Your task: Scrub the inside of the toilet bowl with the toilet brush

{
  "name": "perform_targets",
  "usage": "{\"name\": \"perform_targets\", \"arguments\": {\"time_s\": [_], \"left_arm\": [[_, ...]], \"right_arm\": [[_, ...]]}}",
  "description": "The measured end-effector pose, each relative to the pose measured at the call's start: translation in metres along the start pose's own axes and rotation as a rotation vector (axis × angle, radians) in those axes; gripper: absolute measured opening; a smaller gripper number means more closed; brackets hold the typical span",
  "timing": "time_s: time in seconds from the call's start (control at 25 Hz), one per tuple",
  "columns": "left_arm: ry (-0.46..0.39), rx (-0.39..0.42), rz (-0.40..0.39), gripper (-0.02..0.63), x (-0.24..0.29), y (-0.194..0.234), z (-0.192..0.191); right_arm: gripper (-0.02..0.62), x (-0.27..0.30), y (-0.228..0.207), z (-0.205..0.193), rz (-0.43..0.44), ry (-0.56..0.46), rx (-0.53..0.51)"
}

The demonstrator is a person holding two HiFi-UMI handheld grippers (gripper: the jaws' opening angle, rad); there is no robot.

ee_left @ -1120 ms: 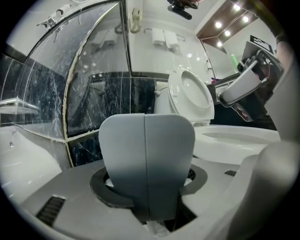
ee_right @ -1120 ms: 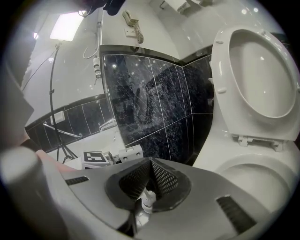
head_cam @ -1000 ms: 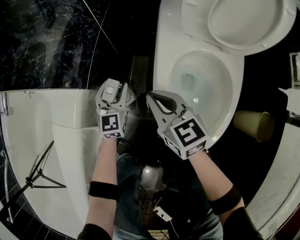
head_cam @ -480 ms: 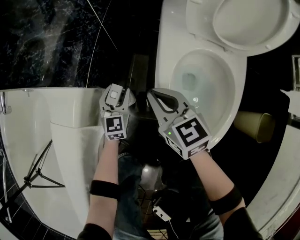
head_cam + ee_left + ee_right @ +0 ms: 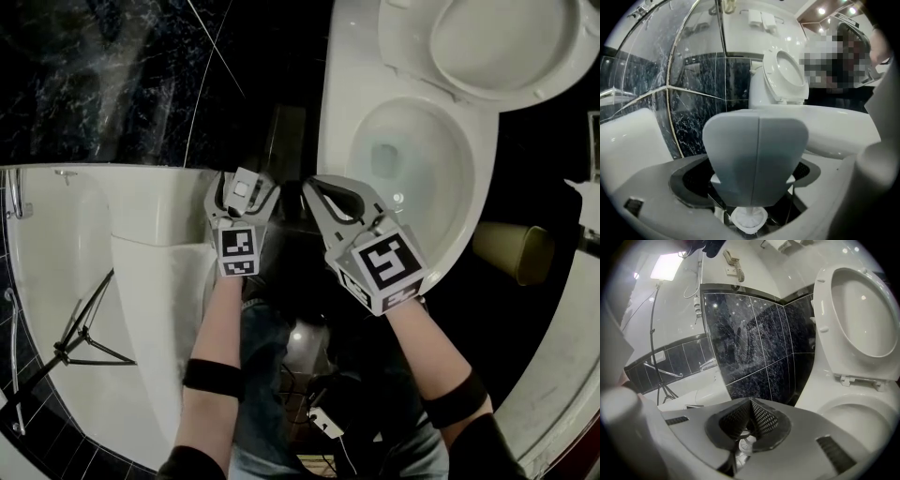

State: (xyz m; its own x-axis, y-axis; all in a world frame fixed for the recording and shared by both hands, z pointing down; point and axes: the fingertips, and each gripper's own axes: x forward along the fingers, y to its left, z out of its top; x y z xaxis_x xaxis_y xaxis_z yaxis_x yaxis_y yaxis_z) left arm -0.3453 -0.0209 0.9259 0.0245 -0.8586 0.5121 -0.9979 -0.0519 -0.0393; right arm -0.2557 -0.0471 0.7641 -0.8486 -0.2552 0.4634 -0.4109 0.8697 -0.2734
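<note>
Grey handle top [image 5: 757,159] between left gripper [image 5: 242,186] jaws, just opened | right gripper [image 5: 312,187] jaws together | both tilted downward

Toilet bowl [image 5: 339,94] and lifted seat [image 5: 497,42]: glossy white. Wall tiles [image 5: 94,84]: black, veined white like marble. Bathtub [image 5: 84,253]: white. Left claw [image 5: 242,180] and right claw [image 5: 312,187]: pale grey, cubes marked in black-and-white squares. Armbands [image 5: 214,378]: black. Cylinder [image 5: 511,251] beside bowl: tan.

A black tripod [image 5: 82,345] shows against the white bathtub [image 5: 56,234].
</note>
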Motion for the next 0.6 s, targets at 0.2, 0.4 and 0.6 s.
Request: {"name": "perform_targets", "arguments": {"time_s": [0.2,0.4,0.6], "left_arm": [[0.045,-0.008,-0.012,0.511,-0.021,0.001,0.016],[0.101,0.009,-0.029,0.511,-0.058,-0.003,0.050],[0.125,0.001,-0.027,0.507,-0.112,-0.006,0.114]], "right_arm": [[0.005,-0.020,0.005,0.010,-0.015,0.017,0.015],[0.005,-0.053,0.011,0.034,-0.040,0.029,0.041],[0.005,-0.098,0.022,0.076,-0.068,0.037,0.057]]}}
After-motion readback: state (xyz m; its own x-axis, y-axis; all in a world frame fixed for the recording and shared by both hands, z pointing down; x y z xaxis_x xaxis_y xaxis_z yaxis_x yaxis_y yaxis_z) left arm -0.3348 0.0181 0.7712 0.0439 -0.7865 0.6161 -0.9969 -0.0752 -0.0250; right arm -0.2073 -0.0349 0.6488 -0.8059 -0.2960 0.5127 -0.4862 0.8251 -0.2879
